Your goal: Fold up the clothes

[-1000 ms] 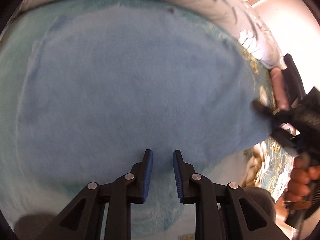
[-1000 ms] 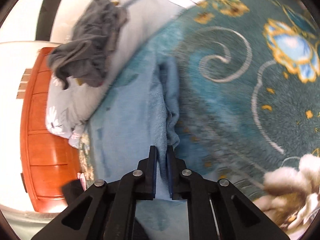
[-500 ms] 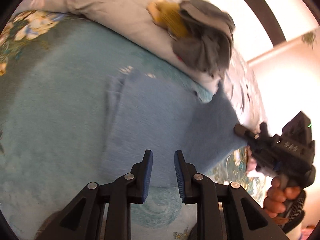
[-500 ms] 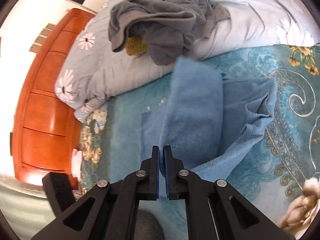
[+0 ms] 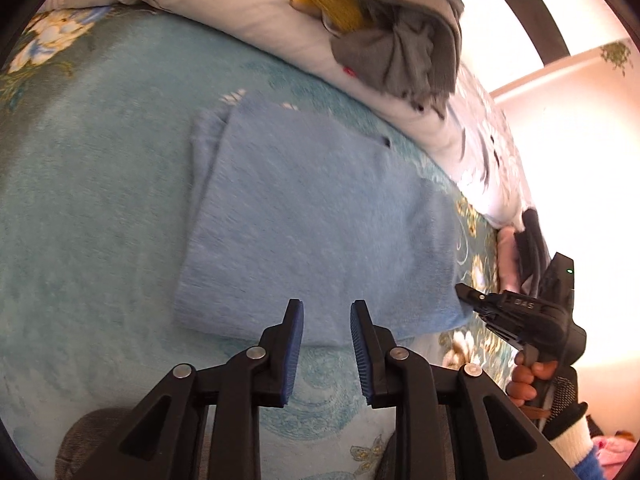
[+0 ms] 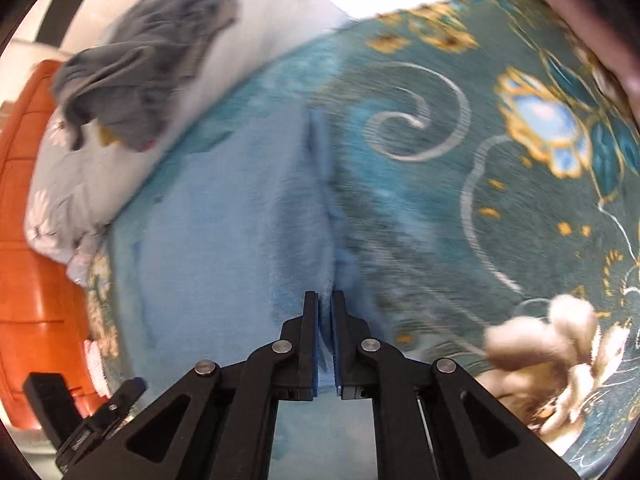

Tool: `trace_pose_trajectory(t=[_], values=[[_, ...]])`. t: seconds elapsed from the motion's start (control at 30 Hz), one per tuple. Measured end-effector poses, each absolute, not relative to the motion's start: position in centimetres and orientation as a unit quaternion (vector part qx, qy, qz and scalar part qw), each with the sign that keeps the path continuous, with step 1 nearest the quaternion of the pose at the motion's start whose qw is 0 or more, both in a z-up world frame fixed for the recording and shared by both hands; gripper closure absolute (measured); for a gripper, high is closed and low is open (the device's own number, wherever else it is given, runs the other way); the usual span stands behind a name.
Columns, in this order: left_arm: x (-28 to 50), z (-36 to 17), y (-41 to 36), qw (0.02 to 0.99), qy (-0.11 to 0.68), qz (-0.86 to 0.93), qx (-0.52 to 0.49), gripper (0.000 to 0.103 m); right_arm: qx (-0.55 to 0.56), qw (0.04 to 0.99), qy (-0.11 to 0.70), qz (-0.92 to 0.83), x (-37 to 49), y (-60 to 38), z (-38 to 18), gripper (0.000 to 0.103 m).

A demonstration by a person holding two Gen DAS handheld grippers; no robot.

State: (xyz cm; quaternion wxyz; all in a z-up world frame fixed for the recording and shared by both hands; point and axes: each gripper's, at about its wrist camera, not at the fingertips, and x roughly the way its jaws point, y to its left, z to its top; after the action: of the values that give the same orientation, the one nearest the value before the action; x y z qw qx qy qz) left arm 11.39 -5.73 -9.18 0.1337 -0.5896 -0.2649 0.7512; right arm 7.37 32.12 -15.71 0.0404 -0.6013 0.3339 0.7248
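Pale lettering runs along the side of the black plastic right gripper [image 5: 472,300] in the left wrist view, too small to read; nothing else carries writing.

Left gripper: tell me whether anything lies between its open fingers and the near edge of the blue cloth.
Nothing visible does. The left gripper hangs open right over the near edge of the blue cloth, with only bare bedspread around. The right gripper is shut on the cloth's corner, off to the side.

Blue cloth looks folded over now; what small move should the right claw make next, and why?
Probably open the right claw: it is shut on the light blue cloth at its corner, the fold lies flat on the bedspread, and the left claw is open.
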Motion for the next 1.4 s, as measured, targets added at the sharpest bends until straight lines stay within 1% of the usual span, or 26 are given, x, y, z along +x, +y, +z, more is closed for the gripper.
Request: trace_pose_trajectory(t=[0.03, 0.07, 0.1, 0.13, 0.17, 0.43, 0.67, 0.73, 0.8, 0.83, 0.9, 0.97, 1.07, 1.17, 1.4], values=[[11.3, -9.4, -5.3, 0.142, -0.262, 0.747, -0.594, 0.072, -0.597, 0.038, 0.343, 0.724, 7.6, 32.6, -16.1, 0.092], [11.3, -9.7, -4.9, 0.151, -0.259, 0.743, -0.598, 0.069, -0.590, 0.031, 0.354, 0.725, 7.7, 33.0, -16.4, 0.077], [11.2, -9.9, -4.4, 0.158, -0.257, 0.739, -0.602, 0.068, -0.583, 0.024, 0.362, 0.727, 7.7, 33.4, -16.7, 0.059], [11.2, -10.2, -4.0, 0.161, -0.256, 0.735, -0.606, 0.067, -0.576, 0.016, 0.368, 0.730, 7.6, 33.7, -16.8, 0.054], [11.1, -10.5, -3.5, 0.163, -0.256, 0.731, -0.611, 0.066, -0.569, 0.007, 0.376, 0.731, 7.4, 33.9, -17.1, 0.053], [10.3, -12.7, 0.6, 0.192, -0.239, 0.705, -0.640, 0.066, -0.518, -0.078, 0.476, 0.707, 5.6, 35.7, -20.5, 0.053], [8.9, -13.3, 2.0, 0.214, -0.238, 0.708, -0.630, 0.065, -0.507, -0.108, 0.525, 0.675, 3.7, 35.8, -22.6, 0.053], [8.3, -13.5, 2.1, 0.213, -0.243, 0.708, -0.628, 0.065, -0.513, -0.109, 0.519, 0.675, 3.2, 35.5, -22.4, 0.056], [8.0, -14.1, 2.3, 0.206, -0.244, 0.705, -0.633, 0.065, -0.521, -0.104, 0.512, 0.675, 2.7, 35.2, -22.2, 0.069], [7.9, -14.5, 2.5, 0.201, -0.242, 0.703, -0.638, 0.065, -0.527, -0.098, 0.508, 0.674, 2.3, 35.0, -22.1, 0.071], [7.7, -15.2, 2.8, 0.193, -0.239, 0.699, -0.646, 0.065, -0.531, -0.087, 0.502, 0.677, 2.0, 34.8, -21.5, 0.083], [7.6, -15.9, 3.0, 0.184, -0.235, 0.694, -0.655, 0.065, -0.537, -0.078, 0.496, 0.678, 1.7, 34.4, -20.7, 0.087], [7.4, -15.6, 3.0, 0.180, -0.237, 0.691, -0.659, 0.065, -0.542, -0.068, 0.480, 0.687, 1.0, 33.2, -18.7, 0.089], [7.8, -13.9, 1.2, 0.191, -0.267, 0.699, -0.636, 0.065, -0.541, -0.072, 0.455, 0.703, -0.1, 31.2, -15.7, 0.089], [8.3, -10.1, -7.7, 0.154, -0.350, 0.731, -0.565, 0.064, -0.554, -0.090, 0.346, 0.752, -1.8, 23.1, -9.4, 0.089]])
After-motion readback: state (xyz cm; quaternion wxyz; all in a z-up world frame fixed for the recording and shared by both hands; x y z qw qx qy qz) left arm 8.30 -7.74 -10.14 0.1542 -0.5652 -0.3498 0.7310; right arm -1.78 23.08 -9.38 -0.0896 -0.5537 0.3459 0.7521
